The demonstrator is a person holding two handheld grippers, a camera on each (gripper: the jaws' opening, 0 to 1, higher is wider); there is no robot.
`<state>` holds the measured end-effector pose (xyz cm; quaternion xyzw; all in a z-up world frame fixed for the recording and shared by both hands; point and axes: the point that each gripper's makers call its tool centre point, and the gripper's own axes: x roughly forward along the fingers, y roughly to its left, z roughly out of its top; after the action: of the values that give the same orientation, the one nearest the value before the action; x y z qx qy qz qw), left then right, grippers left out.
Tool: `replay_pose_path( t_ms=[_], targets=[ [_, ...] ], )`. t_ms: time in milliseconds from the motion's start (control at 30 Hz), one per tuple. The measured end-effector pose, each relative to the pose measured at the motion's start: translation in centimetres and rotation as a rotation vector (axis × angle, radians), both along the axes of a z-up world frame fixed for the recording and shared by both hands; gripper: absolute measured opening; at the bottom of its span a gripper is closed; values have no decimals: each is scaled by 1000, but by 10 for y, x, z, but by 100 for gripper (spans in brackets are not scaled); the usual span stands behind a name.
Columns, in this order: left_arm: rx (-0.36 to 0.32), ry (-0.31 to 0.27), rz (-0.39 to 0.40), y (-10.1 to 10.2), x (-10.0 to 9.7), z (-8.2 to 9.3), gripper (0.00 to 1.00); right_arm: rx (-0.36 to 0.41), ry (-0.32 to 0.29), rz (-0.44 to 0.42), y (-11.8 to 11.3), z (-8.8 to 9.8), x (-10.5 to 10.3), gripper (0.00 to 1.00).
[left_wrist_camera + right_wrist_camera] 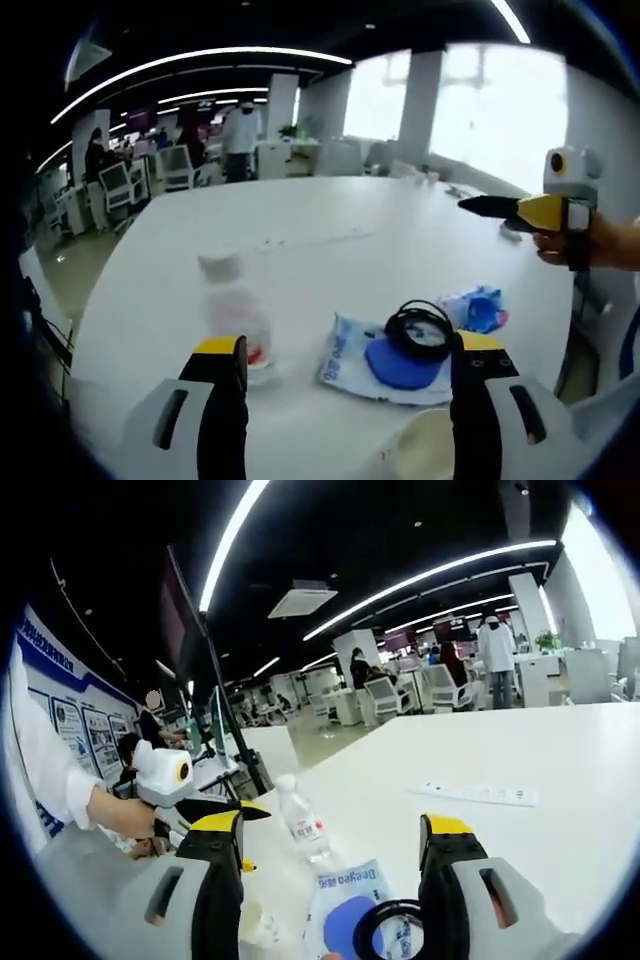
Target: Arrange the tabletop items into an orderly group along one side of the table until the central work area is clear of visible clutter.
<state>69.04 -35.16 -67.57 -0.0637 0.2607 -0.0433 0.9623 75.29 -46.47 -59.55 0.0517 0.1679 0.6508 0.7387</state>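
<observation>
The white table (pixel 420 250) carries everything, and most of its far surface lies bare; the clutter sits bunched at the near edge. Taking the blue-and-white packet (pixel 375 360) as the landmark: it lies flat near that edge, and a coil of black cable (pixel 420 328) rests on top of its blue disc. Just to the right of the packet, touching or nearly so, is a small crumpled blue wrapper (pixel 478 308). To its left, a short way apart, stands a clear plastic bottle (pixel 235 310) with a white cap, upright. A pale rounded thing sits at the very near edge below the packet, too blurred to name.

The left hand-held gripper (pixel 350 375) hovers over the packet with its jaws spread wide, holding nothing. The right hand-held gripper (pixel 330 865) is likewise open and empty, looking down on the same packet (pixel 350 905) and cable coil (pixel 385 925), with the bottle (pixel 303 823) just beyond the packet.

The step in hand looks like choosing and closing on the first item. Judging from the layout, the cable coil should go first or be lifted together with the packet, since sliding the packet alone may shed it. The bottle looks light and tall, so it is best pinched low on the body, square to it, and carried upright. The thin packet will need a jaw worked under one edge.
</observation>
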Motion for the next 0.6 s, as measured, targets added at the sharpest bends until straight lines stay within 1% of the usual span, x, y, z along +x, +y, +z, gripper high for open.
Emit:
replay_pose_path(
  t_ms=[33, 100, 133, 167, 200, 300, 367, 600],
  targets=[
    [0, 5, 2, -2, 2, -1, 81, -14, -10, 10, -5, -3, 1, 69],
    [-4, 12, 0, -14, 4, -2, 81, -19, -9, 11, -11, -6, 4, 69],
    [-3, 14, -10, -21, 12, -4, 81, -15, 1, 5, -16, -8, 8, 69],
    [-1, 16, -15, -25, 14, -5, 81, -12, 8, -3, -19, -9, 11, 69],
    [7, 25, -26, -29, 11, -7, 81, -10, 15, -14, -23, -11, 15, 69],
    [8, 41, -39, -42, 15, -9, 80, -9, 29, -34, -32, -15, 23, 68],
    [4, 48, -42, -43, 25, -10, 80, -8, 33, -37, -37, -17, 27, 68],
    [8, 55, -48, -54, 41, -7, 79, -2, 52, -48, -46, -25, 42, 67]
  ],
)
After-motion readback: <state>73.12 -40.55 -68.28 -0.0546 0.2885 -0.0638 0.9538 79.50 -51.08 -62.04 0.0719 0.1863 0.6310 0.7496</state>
